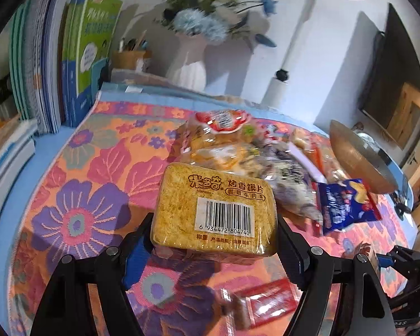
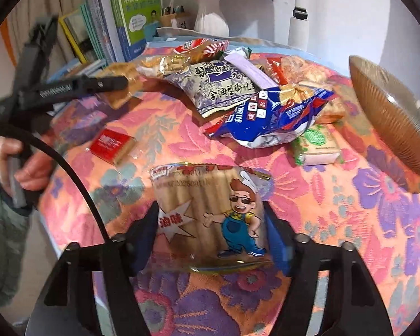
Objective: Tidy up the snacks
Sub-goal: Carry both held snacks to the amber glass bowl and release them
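Observation:
My left gripper (image 1: pixel 214 231) is shut on a yellow toasted-bun-slice pack (image 1: pixel 214 207) with a barcode label, held above the floral cloth (image 1: pixel 78 168). In the right wrist view that gripper (image 2: pixel 120 82) holds the same pack (image 2: pixel 123 84) at the left. My right gripper (image 2: pixel 210 224) is shut on a clear biscuit-stick pack with a cartoon chef (image 2: pixel 210 210). A pile of snacks lies beyond: a purple-white bag (image 2: pixel 210 89), a blue bag (image 2: pixel 271 117), a green-white pack (image 2: pixel 316 145), and a red flat pack (image 2: pixel 112 145).
A brown ribbed bowl (image 2: pixel 389 112) stands at the right, also in the left wrist view (image 1: pixel 358 156). Books (image 2: pixel 120 19) stand at the back left, a white vase with blue flowers (image 2: pixel 211 14) at the back. A red pack (image 1: pixel 268 299) lies below my left gripper.

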